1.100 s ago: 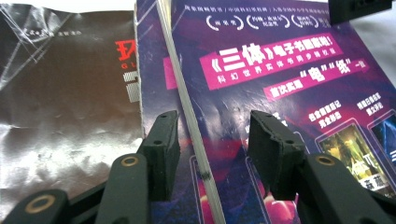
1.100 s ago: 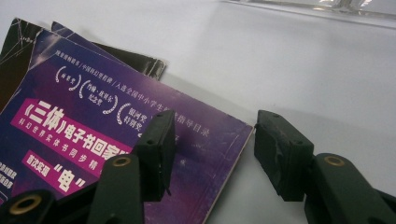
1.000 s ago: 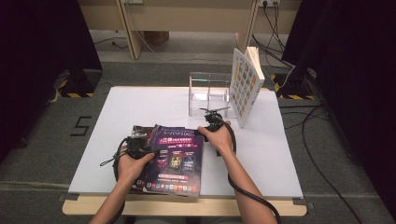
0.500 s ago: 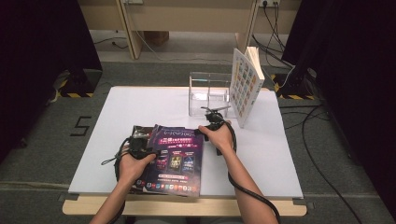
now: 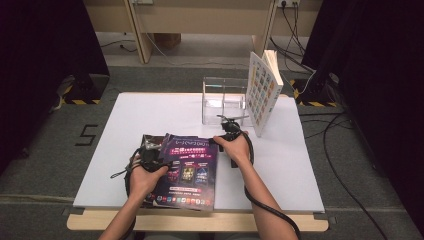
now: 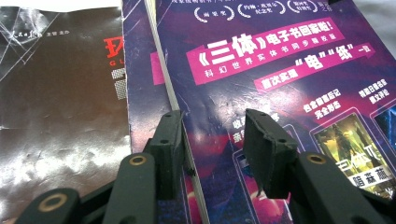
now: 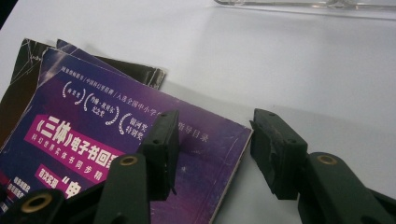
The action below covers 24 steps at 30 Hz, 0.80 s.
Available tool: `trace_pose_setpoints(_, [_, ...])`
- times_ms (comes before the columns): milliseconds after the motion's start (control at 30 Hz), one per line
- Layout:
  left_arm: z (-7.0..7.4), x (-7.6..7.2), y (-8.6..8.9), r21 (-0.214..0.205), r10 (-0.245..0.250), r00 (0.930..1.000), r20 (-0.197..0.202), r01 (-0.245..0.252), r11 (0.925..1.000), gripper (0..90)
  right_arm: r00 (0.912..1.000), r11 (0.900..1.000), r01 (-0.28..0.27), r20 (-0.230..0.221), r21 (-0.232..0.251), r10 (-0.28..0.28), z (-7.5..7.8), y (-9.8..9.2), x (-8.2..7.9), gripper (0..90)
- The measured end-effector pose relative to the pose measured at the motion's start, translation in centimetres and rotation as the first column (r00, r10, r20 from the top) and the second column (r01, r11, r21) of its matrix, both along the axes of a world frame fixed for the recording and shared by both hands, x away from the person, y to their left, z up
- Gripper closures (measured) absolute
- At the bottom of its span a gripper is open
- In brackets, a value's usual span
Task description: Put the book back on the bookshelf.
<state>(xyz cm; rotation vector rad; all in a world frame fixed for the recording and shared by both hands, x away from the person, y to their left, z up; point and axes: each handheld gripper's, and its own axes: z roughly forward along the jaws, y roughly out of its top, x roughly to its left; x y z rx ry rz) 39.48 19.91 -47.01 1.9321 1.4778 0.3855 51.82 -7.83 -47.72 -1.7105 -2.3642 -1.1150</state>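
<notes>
At table's near edge: purple magazine point(image 5: 187, 170) flat on a dark magazine point(image 6: 60, 98) | left gripper point(image 6: 212, 140) jaws just closing, straddling its left edge, no grip | right gripper point(image 7: 215, 144) jaws just closing, astride far-right corner, no grip | far: clear box point(image 5: 223, 100), upright book point(image 5: 262, 92).

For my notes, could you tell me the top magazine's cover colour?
Purple top magazine, magenta banners; left gripper view.

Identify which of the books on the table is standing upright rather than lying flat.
The white book with the grid-patterned cover, standing beside the clear box. The purple magazine and the dark one beneath it lie flat.
</notes>
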Motion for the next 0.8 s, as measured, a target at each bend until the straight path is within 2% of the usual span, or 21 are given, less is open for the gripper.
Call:
trace_pose_setpoints(100, [0.03, -0.02, -0.03, 0.005, 0.0, 1.0, -0.001, 0.0, 1.0, 57.3, 1.0, 1.0, -0.003, 0.003, -0.006, 0.003, 0.06, 0.0, -0.1, 52.5])
trace_pose_setpoints(400, [0.02, 0.04, 0.02, -0.004, -0.003, 1.0, -0.005, 0.003, 1.0, 57.4, 0.9991, 0.999, 0.037, -0.021, 0.026, -0.036, -0.05, -0.22, -0.31, 54.1])
trace_pose_setpoints(533, [0.03, 0.02, -0.02, 0.002, -0.001, 1.0, -0.003, 0.001, 1.0, 57.4, 0.9979, 0.9973, 0.053, -0.041, 0.051, -0.051, -0.11, -0.43, -0.37, 54.9])
trace_pose_setpoints(700, [0.03, 0.02, -0.02, 0.002, 0.0, 1.0, -0.004, 0.0, 1.0, 57.4, 0.9967, 0.9965, 0.065, -0.052, 0.053, -0.062, -0.09, -0.41, -0.42, 55.0])
trace_pose_setpoints(800, [0.03, 0.01, -0.04, 0.003, 0.0, 1.0, -0.003, 0.0, 1.0, 57.4, 0.9947, 0.9954, 0.074, -0.076, 0.061, -0.07, -0.02, -0.47, -0.53, 55.5])
